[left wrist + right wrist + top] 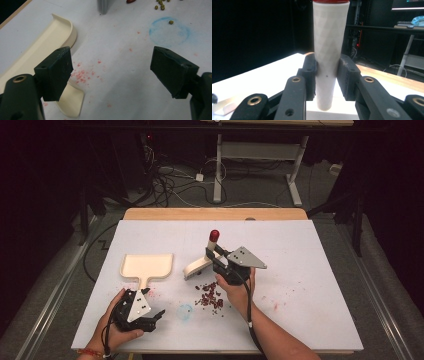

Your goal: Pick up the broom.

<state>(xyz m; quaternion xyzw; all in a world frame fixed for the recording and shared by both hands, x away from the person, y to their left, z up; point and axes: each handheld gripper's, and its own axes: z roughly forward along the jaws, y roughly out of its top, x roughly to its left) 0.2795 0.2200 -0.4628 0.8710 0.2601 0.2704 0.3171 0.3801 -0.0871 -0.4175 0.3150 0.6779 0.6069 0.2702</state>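
A brush with a white handle (329,37) and a red cap (214,235) stands tilted at the table's middle, its cream head (196,268) on the white surface. My right gripper (216,256) (327,75) is shut on that handle. A pile of dark red beans (211,295) lies just in front of the brush. To the left lies a cream dustpan (147,265) (47,40), its handle pointing toward the person. My left gripper (156,318) (112,60) is open just right of the dustpan's handle, with nothing between its jaws.
A faint blue ring (185,311) (170,31) is drawn on the white table top (310,270), with a few green beans (161,5) near it. Red specks (82,73) dot the surface by the dustpan's handle. A wooden strip (215,213) borders the far edge.
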